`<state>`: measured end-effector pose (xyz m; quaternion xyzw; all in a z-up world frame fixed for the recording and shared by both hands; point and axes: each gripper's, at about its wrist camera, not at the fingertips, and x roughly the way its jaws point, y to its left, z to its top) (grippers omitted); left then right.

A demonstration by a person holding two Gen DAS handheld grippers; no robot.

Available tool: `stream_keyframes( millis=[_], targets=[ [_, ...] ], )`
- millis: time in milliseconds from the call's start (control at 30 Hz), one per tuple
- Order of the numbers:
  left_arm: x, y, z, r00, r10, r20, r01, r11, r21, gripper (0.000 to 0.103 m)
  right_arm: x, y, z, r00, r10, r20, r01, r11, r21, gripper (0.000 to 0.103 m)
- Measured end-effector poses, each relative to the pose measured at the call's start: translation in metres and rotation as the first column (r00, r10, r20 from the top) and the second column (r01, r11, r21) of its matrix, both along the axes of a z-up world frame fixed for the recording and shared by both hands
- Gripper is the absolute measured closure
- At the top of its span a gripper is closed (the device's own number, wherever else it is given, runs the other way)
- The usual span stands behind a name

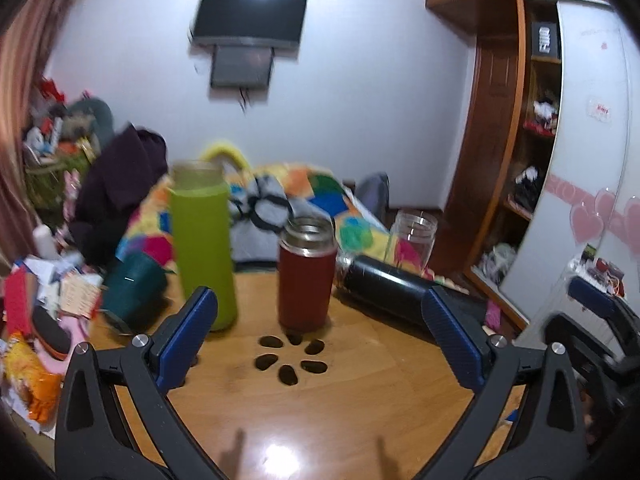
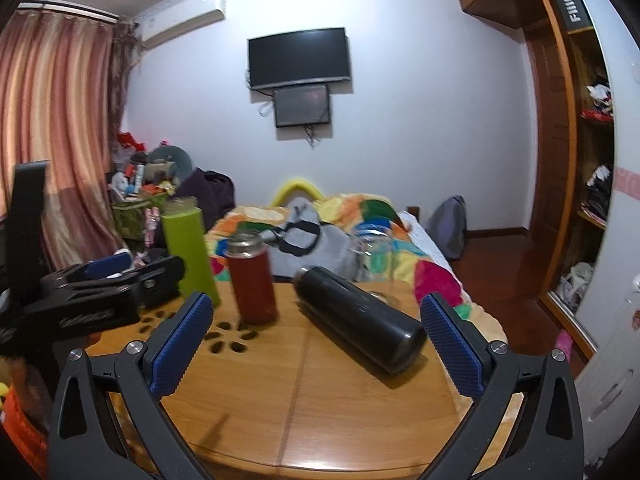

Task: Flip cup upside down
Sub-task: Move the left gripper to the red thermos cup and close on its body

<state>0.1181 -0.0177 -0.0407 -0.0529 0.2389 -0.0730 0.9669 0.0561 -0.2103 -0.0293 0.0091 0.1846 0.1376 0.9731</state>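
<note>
left tool (image 1: 320,340): spread wide, grasping nothing | right tool (image 2: 318,334): spread wide, empty | black cup (image 2: 360,316): lying sideways

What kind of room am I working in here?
Most likely a lived-in bedroom: a bed with a colourful quilt sits just behind the wooden table, a TV hangs on the wall, and a wardrobe stands at the right.
</note>
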Motion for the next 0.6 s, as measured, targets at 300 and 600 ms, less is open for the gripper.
stream_keyframes(
  millis=[300,600],
  targets=[
    [0.09,-0.028,-0.033,0.991,0.022,-0.13,-0.011,0.996,0.088,0.0,0.025,-0.025,-0.031,0.995,-0.03,-0.091,0.031,0.999,0.017,0.0],
    [0.139,-0.021,-0.056,0.968,0.069,-0.242,-0.055,0.996,0.064,0.035,0.036,-0.04,-0.045,0.99,-0.022,-0.139,0.031,0.998,0.061,0.0]
  ],
)
